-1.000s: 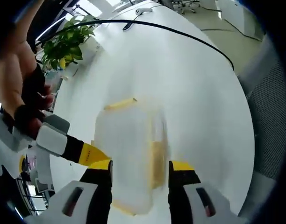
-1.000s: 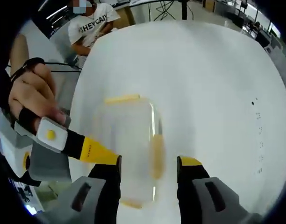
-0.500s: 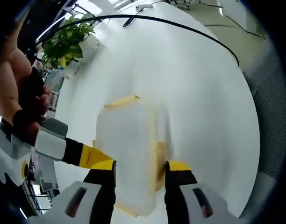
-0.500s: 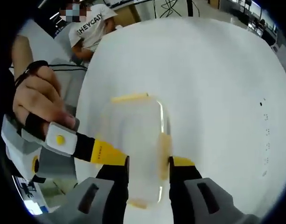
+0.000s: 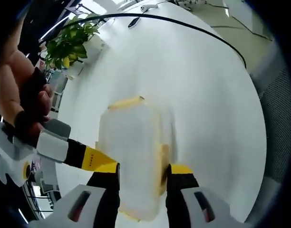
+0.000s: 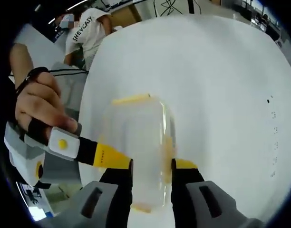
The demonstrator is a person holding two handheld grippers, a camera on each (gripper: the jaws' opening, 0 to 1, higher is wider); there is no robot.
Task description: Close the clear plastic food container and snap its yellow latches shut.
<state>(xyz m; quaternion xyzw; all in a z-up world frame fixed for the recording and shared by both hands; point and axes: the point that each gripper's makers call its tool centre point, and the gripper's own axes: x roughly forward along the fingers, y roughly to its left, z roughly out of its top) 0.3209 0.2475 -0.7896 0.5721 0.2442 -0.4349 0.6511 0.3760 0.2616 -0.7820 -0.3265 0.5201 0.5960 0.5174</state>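
Clear plastic container (image 6: 136, 147) lies lid-on upon the white table (image 6: 221, 85), long axis running away from the grippers. One yellow latch (image 6: 131, 99) sits at its far end; a side latch (image 6: 168, 149) runs along its long edge.

Right gripper (image 6: 151, 172): jaws drawn in around the container's near end, one jaw touching the side latch, apparently pinching. Left gripper (image 5: 142, 173): jaws likewise closed in on the near end, by the same latch (image 5: 161, 161). Which gripper is nearer: cannot tell.

Judgement: the side latch is next; the far latch lies straight ahead beyond the container.
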